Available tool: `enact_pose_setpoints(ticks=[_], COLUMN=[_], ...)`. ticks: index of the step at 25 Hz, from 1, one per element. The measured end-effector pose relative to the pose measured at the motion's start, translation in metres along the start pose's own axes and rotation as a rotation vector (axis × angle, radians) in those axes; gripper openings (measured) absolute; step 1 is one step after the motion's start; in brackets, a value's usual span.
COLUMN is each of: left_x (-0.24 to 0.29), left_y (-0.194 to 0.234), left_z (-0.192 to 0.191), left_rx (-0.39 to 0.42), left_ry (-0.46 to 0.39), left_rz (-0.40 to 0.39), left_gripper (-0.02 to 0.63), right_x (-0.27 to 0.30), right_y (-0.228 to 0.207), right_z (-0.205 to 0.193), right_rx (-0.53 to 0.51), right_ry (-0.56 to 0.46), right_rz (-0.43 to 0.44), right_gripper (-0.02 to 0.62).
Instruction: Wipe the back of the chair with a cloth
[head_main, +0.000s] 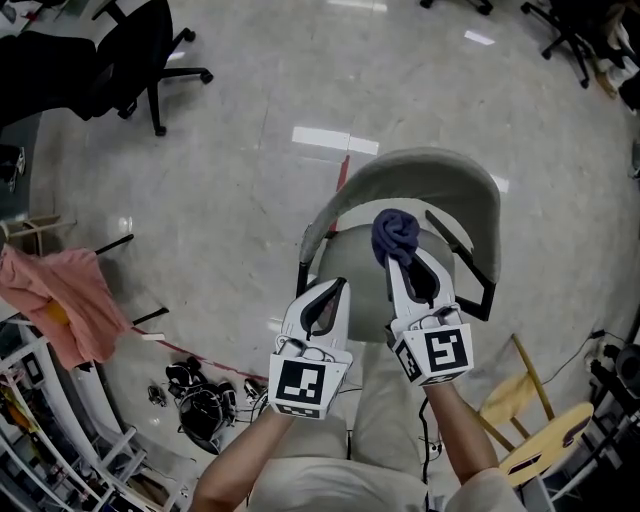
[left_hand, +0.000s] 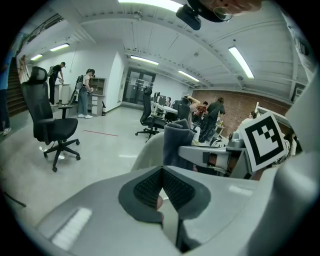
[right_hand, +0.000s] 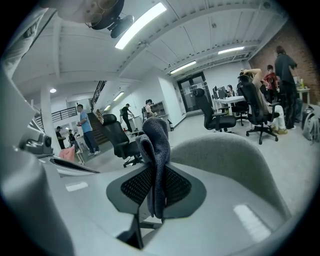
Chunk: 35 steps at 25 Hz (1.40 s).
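Your left gripper (head_main: 337, 288) hangs over the chair's (head_main: 440, 165) seat, jaws pressed together on nothing. Just right of it, your right gripper (head_main: 397, 262) clamps the dark blue cloth (head_main: 396, 233), which sits bunched just inside the chair's curved grey back. Both grippers cover most of the seat, and the chair's base is hidden.

The floor (head_main: 250, 150) is gray & shiny, w/ white light spots and a thin red line (head_main: 342, 172) on it. A gray chair (head_main: 440, 175) stands in the middle, a black chair on wheels (head_main: 130, 50) is at top left, & more black chairs (head_main: 565, 35) are at top right. A yellow wood chair (head_main: 535, 425) sits at bottom right, & a pile of black stuff (head_main: 195, 400) lies at bottom left.
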<state>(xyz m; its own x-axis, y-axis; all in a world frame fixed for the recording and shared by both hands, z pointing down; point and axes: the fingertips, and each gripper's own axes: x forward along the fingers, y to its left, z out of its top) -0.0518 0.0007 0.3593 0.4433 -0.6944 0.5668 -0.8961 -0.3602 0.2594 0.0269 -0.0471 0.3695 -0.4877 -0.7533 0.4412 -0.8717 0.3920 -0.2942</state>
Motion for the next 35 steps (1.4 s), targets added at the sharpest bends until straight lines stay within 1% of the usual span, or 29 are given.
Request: enact_pose_setpoints(ticks=[5,13,17,24,27,31,35], left_x=[0.01,0.023,0.028,0.036,0.037,0.036,0.035], left_y=[0.013,0.023,0.026,0.032,0.032,0.036,0.037], left_z=[0.0,-0.001,-0.003,-0.004,-0.002,-0.005,-0.001], left_rx=[-0.01,-0.001,0.003,0.01,0.019,0.023,0.025], left_ry=[0.006,0.007,0.008,0.004,-0.003,0.012,-0.002], left_rz=[0.007,-0.008,-0.019,-0.023,-0.029,-0.03,-0.029], left_gripper=[0.001,0.002,0.0,0.0,0.002,0.001,0.002], right_x=[0.023,0.053,0.07,0.087,0.09,0.092,0.089], right_y=[-0.003,-0.009,-0.013,-0.029,-0.035,-0.041,-0.048], right_z=[-0.002,-0.008,-0.009,-0.006,-0.007,-0.005,-0.005], right_rx=[-0.014,-0.005,-0.023,-0.019,-0.011,-0.008,-0.013], right_ry=[0.009,0.011,0.006,-0.003,-0.002,0.0,0.002], right_rz=[0.012,0.019,0.021,-0.012,-0.033,-0.056,-0.07], right_gripper=[0.075,0.075,0.075,0.075,0.075,0.075,0.075])
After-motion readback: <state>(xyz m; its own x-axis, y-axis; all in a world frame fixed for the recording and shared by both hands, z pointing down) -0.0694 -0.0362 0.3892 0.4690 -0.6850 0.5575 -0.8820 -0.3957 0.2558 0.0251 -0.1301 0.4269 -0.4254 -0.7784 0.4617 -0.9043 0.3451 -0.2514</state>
